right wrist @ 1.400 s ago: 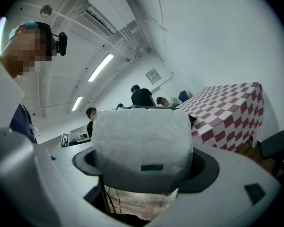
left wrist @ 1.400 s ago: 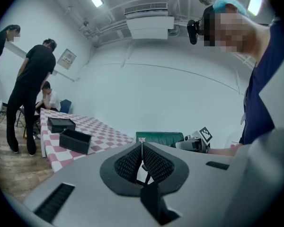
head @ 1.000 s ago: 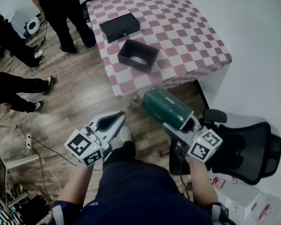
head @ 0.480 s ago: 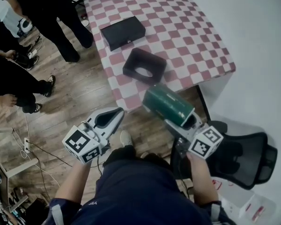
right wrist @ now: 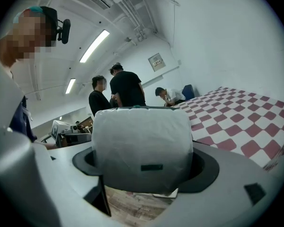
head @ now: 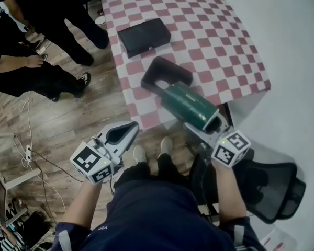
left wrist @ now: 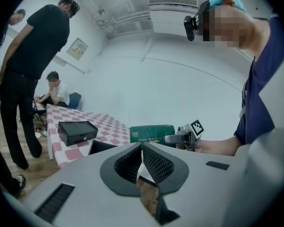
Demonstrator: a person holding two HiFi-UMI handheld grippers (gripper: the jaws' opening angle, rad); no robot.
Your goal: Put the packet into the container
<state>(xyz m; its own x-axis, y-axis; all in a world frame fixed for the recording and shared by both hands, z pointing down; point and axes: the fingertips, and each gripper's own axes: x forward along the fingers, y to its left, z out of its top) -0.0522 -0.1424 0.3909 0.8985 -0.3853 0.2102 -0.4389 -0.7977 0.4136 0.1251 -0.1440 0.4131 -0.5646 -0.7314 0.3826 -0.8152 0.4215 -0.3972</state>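
Note:
A green packet [head: 189,105] with a white end [right wrist: 141,145] is clamped in my right gripper [head: 211,123], which is shut on its near end. The packet's far end reaches the near rim of the open black container [head: 165,75] on the checkered table [head: 220,46]. My left gripper [head: 121,135] hangs lower left over the wooden floor, shut with nothing between its pads [left wrist: 154,162]. In the left gripper view the packet [left wrist: 151,133] and the container [left wrist: 100,147] show beyond the jaws.
A closed black box [head: 144,36] lies on the table behind the container. People [head: 52,14] stand left of the table. A black office chair [head: 272,184] is at the lower right, and cables [head: 29,140] trail on the floor at left.
I have come closer to the table. My right gripper has carried the packet forward from over the floor to the container's near rim. The left gripper has kept its place, still shut.

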